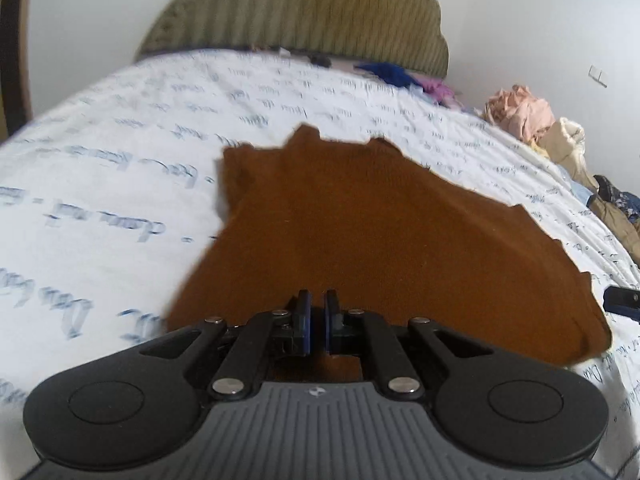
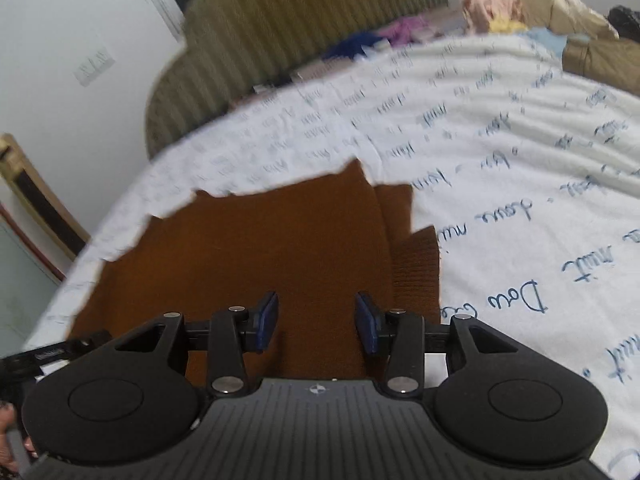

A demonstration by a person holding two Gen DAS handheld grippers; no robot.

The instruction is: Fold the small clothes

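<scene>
A brown knitted garment [image 1: 360,220] lies spread on a bed covered by a white sheet [image 1: 120,152] printed with lines of blue handwriting; the same garment [image 2: 260,248] fills the middle of the right wrist view, where a ribbed cuff or hem shows at its right edge. The left gripper [image 1: 317,312] points down at the near edge of the garment with its blue pads drawn together, only a thin slit between them; brown cloth shows just under and behind the pads, but whether any of it is pinched between them cannot be told. The right gripper [image 2: 316,320] stands over the near part of the garment with its blue pads well apart, nothing pressed between them, the brown knit showing through the gap. At the right edge of the left wrist view a dark piece of the other gripper sits just beside the garment's corner. Beyond the sheet rises a padded olive headboard [image 1: 304,12] with vertical ribbing and a scalloped top. Along the far right side of the bed lies a pile of other clothes [image 1: 532,120], pink, cream, tan and dark blue, with some blue and purple pieces near the headboard. Both views are somewhat blurred
</scene>
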